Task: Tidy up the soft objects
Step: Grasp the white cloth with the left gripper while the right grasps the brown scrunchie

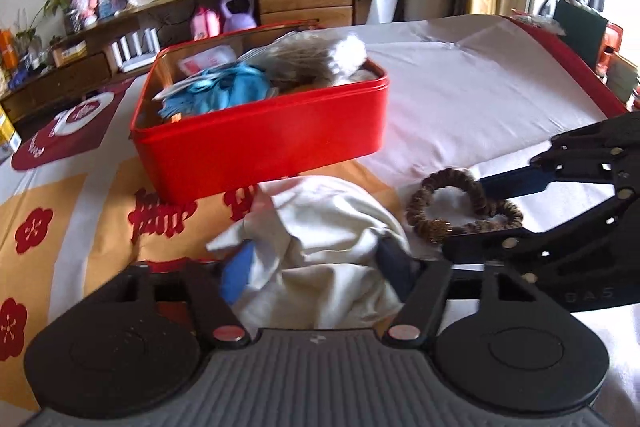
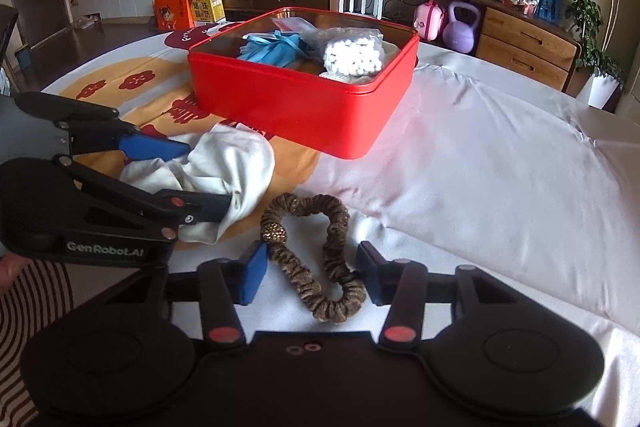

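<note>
White cloth (image 1: 320, 247) lies crumpled on the surface (image 1: 480, 99), bunched between the jaws of the left gripper (image 1: 318, 269). Both blue pads press into its folds, so the jaws are clenched on the cloth. In the right wrist view the same cloth (image 2: 224, 163) sits squeezed between the two fingers of the left gripper (image 2: 200, 179).

Brown scrunchie (image 2: 316, 259) lies flat on the surface (image 2: 480, 167), its near loop between the jaws of the right gripper (image 2: 312, 277). The left pad touches the fabric; the right pad stands just beside it. Whether a firm grip exists, I cannot tell. From the left wrist view, the scrunchie (image 1: 460, 203) lies just right of the cloth, with the fingers of the right gripper (image 1: 472, 211) at either side of it.

Red tin (image 1: 256, 139) stands ahead of both sets of jaws, lid off. It holds blue ribbon (image 2: 272, 47) and a bag of white cotton balls (image 2: 354, 55).
</note>
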A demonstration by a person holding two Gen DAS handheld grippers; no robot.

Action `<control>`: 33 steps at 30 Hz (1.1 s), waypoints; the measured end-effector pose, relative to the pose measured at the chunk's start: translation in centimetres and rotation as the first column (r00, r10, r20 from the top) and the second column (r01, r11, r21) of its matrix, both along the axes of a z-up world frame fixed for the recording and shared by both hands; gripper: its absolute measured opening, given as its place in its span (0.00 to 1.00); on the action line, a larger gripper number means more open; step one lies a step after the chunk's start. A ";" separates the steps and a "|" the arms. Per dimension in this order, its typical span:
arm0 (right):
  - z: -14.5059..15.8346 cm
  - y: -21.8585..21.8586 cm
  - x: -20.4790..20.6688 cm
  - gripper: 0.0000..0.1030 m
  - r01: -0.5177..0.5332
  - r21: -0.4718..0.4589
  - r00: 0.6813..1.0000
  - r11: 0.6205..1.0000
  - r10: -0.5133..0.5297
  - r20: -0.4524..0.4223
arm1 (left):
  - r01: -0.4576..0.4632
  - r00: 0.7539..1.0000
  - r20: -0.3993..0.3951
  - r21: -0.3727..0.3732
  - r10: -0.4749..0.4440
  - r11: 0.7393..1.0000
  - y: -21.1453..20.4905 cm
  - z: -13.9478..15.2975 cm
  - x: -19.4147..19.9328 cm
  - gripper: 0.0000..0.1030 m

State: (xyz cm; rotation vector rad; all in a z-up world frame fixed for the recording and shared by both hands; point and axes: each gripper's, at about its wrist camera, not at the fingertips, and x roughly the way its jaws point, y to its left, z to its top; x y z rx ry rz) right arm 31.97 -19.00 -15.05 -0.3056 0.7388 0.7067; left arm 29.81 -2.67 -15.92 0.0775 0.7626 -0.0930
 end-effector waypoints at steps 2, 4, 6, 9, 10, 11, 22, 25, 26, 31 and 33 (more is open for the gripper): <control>0.1 0.2 -0.3 0.33 0.005 0.003 1.000 1.000 -0.005 0.002 | 0.012 1.000 0.004 0.014 -0.012 1.000 -0.6 0.1 -0.1 0.44; 0.1 0.4 -0.6 0.25 0.017 0.007 1.000 1.000 -0.017 0.002 | 0.022 1.000 0.002 0.025 -0.022 0.999 -1.0 0.3 -0.2 0.39; 0.1 0.5 -0.8 0.19 0.034 0.009 0.999 0.999 -0.034 0.001 | 0.023 1.000 0.000 0.037 -0.023 0.999 -1.2 0.3 -0.3 0.34; 0.2 0.5 -1.2 0.17 0.061 0.022 0.998 0.998 -0.061 -0.012 | 0.016 1.000 -0.011 0.031 -0.016 0.999 -1.1 0.5 -0.4 0.26; 0.3 0.4 -1.3 0.16 0.070 0.032 0.997 0.997 -0.069 -0.021 | 0.011 1.000 -0.016 0.026 -0.010 1.000 -1.1 0.6 -0.4 0.20; 0.4 0.3 -1.4 0.16 0.076 0.041 0.997 0.996 -0.075 -0.030 | 0.003 1.000 -0.020 0.023 -0.003 1.000 -0.9 0.7 -0.5 0.18; 3.0 -0.4 -4.1 0.15 0.141 0.135 0.988 0.981 -0.131 -0.081 | -0.053 0.998 -0.024 -0.042 0.052 0.998 0.5 3.1 -2.5 0.13; 4.2 -0.6 -4.9 0.15 0.152 0.162 0.986 0.975 -0.140 -0.087 | -0.057 0.998 -0.020 -0.063 0.055 0.996 0.6 4.2 -3.3 0.13; 4.7 -0.7 -5.1 0.15 0.154 0.169 0.986 0.973 -0.141 -0.086 | -0.055 0.998 -0.018 -0.067 0.054 0.996 0.6 4.6 -3.6 0.13; 7.4 -0.8 -6.1 0.15 0.162 0.213 0.986 0.964 -0.149 -0.076 | -0.059 0.998 -0.015 -0.105 0.058 0.993 0.9 6.7 -4.7 0.13; 8.5 -0.8 -6.2 0.15 0.158 0.222 0.987 0.962 -0.146 -0.069 | -0.065 0.998 -0.012 -0.121 0.064 0.991 1.2 7.7 -5.0 0.13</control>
